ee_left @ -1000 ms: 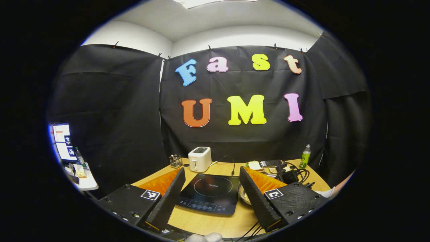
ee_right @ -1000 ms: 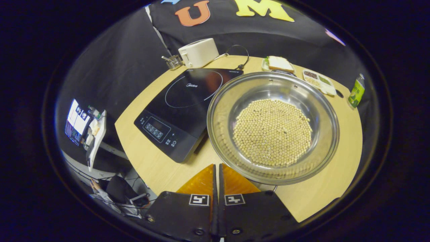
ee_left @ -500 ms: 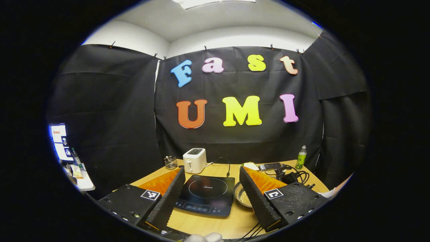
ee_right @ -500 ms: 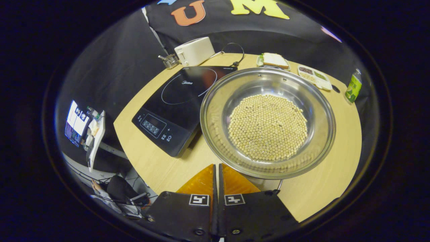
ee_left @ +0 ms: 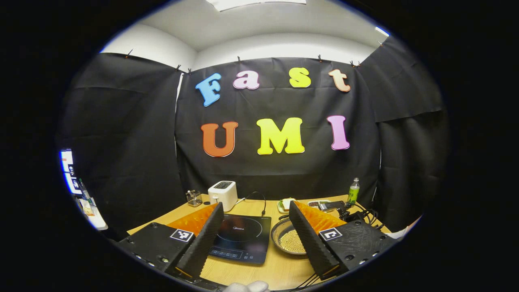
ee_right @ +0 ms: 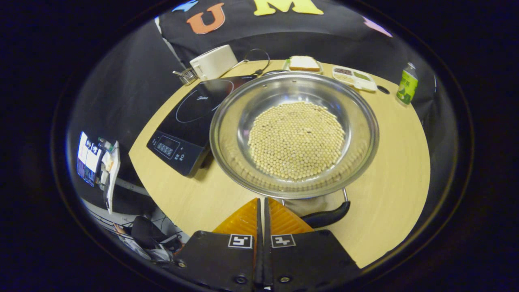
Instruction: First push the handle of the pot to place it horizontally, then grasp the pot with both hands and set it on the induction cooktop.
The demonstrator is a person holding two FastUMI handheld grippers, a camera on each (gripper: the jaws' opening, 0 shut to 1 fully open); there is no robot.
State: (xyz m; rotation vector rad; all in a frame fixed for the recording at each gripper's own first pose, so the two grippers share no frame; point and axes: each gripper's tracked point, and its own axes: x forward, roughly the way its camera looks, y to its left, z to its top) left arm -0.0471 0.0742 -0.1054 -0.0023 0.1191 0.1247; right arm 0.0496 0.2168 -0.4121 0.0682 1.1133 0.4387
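left gripper (ee_left: 256, 211) fingers spread — right gripper (ee_right: 261, 202) fingers seemingly together.

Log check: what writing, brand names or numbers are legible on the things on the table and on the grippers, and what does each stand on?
"Midea": small print on the glass of the cooktop, just legible.
Marks on the control panel of the cooktop: too small to read.
Print on the bottle: too blurred to read.
The square markers on the right gripper: black-and-white patterns, no words.
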